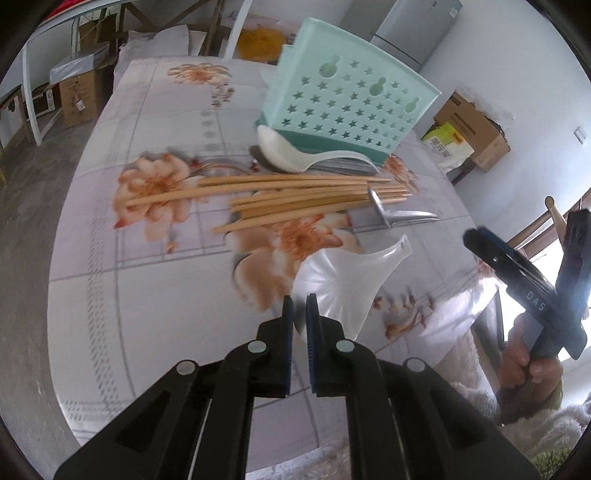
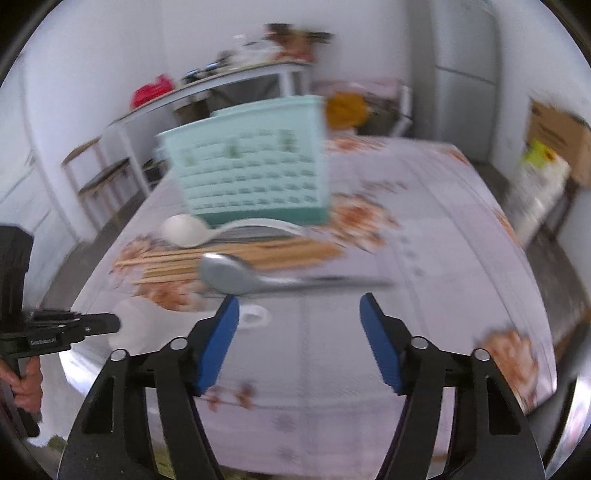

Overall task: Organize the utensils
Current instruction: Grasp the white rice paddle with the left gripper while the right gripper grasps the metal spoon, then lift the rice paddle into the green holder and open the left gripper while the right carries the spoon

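Surface: a table (image 1: 155, 295) under a pale cloth printed with orange flowers is lying ahead of both grippers. Room: white walls, cardboard boxes (image 1: 476, 129) off to the right, a grey refrigerator (image 1: 410, 26) beyond the far edge, a shelf bench (image 2: 207, 88) at the back wall.

Container: a mint-green utensil holder (image 1: 343, 99) with star-shaped cutouts is standing far ahead of the left gripper; whether anything is sitting inside it cannot be told.

Loose items: a white ceramic spoon (image 1: 295, 155) is lying just in front of the holder's base. A bundle of wooden chopsticks (image 1: 295, 195) is lying nearer, between that spoon and the left gripper. A metal spoon (image 2: 236, 275) is resting on the chopsticks' near side, its handle running rightward, just ahead of the right gripper.

Left gripper (image 1: 300, 314): its fingers are clenching the rim of a translucent white plastic spoon (image 1: 343, 280), whose handle is pointing away to the right.

Right gripper (image 2: 299, 325): fingers are standing wide apart, released, holding nothing, above the cloth.
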